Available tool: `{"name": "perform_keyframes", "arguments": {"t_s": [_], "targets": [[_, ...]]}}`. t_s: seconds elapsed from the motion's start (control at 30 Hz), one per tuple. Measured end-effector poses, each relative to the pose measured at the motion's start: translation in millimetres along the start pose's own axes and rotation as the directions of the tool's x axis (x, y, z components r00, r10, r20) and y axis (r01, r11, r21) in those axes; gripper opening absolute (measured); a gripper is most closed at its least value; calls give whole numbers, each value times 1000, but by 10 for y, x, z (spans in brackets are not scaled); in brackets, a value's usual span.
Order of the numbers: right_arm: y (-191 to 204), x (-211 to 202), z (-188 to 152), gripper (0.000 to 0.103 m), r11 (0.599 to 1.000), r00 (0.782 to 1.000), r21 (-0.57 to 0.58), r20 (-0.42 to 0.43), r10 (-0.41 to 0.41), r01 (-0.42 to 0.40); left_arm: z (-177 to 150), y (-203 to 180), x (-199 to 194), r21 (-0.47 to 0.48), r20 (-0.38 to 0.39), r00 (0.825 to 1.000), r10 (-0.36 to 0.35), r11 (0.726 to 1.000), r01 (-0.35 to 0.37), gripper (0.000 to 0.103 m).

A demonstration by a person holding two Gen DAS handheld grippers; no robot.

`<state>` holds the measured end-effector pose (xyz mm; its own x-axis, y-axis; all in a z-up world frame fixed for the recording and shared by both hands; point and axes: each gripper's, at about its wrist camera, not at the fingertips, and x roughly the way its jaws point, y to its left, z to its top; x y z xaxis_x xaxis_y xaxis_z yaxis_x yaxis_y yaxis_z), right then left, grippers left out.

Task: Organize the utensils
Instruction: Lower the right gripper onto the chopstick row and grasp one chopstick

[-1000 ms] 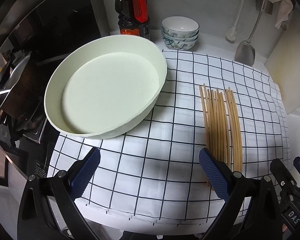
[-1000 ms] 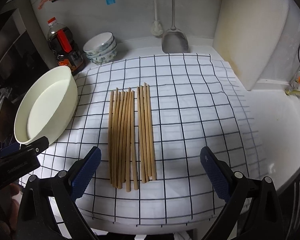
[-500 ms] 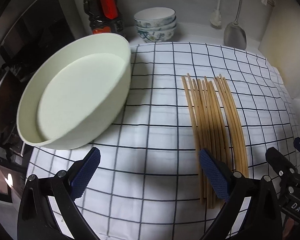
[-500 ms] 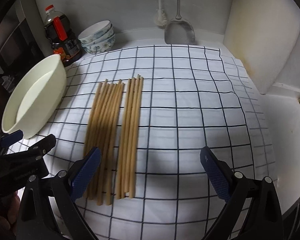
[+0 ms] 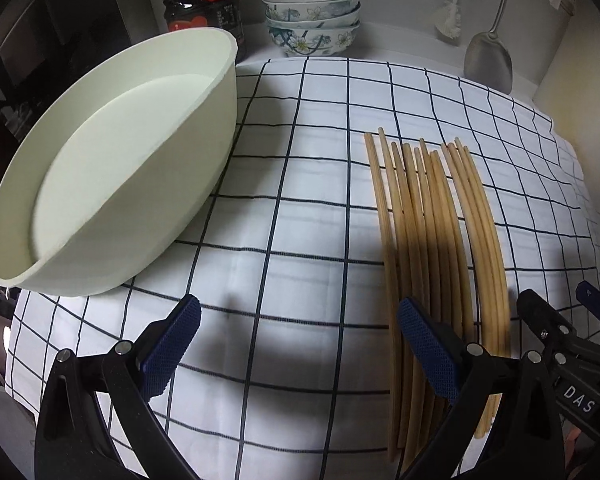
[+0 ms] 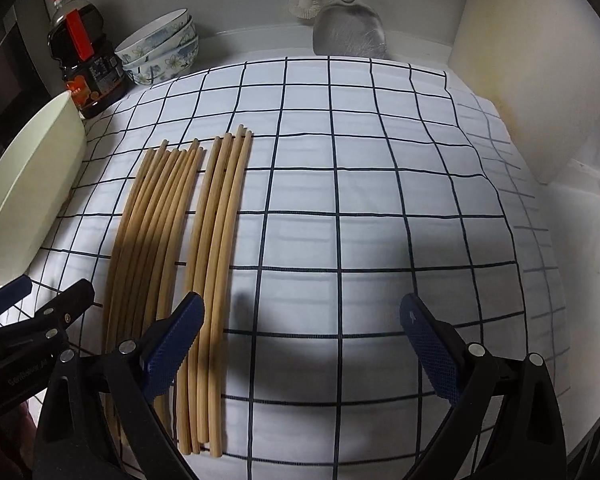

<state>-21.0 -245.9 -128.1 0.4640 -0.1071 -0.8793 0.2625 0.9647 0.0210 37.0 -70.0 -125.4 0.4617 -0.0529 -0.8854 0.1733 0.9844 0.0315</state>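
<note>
1. Left gripper (image 5: 300, 344): spread wide, empty, now lower and closer to the chopsticks (image 5: 432, 240) than a second ago, right pad (image 5: 428, 350) over their near ends.
2. Right gripper (image 6: 300, 344): spread, empty, likewise nearer, left pad (image 6: 172, 344) atop the chopsticks.
3. Chopsticks: unmoved on the checked cloth (image 6: 360, 200), two bunches side by side.
4. Left of chopsticks: cream basin (image 5: 112, 168), well apart.

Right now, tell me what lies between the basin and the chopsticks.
Only bare checked cloth lies between the basin and the chopsticks; the left wrist view shows it best.
</note>
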Motion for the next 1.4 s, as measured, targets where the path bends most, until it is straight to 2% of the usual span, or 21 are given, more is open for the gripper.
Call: {"name": "perform_keyframes", "arguments": {"t_s": [0.27,0.67,0.83,1.0,1.23,1.33,1.4], "targets": [[45,118,-9,95,999,999,-31,-12,-35,34,21,-34,103,13,-12,1000,27,1000,-27,97],[41,101,-50,94,996,999,-68,6,-49,49,36,-36,120,6,-2,1000,24,1000,-24,98],[63,134,-48,94,995,998,-79,-3,-56,56,16,-62,119,7,-19,1000,2,1000,-2,98],[31,138,-53,94,996,998,-75,2,-55,55,7,-90,160,21,-27,999,37,999,-37,98],[43,149,-45,92,995,998,-81,24,-57,59,49,-30,210,-31,-18,999,28,999,-28,97],[97,151,-21,84,993,998,-105,40,-48,52,65,-80,191,-14,6,999,39,999,-39,89],[119,151,-2,76,993,999,-112,44,-25,30,68,-97,163,-20,14,1000,14,1000,-14,72]]}}
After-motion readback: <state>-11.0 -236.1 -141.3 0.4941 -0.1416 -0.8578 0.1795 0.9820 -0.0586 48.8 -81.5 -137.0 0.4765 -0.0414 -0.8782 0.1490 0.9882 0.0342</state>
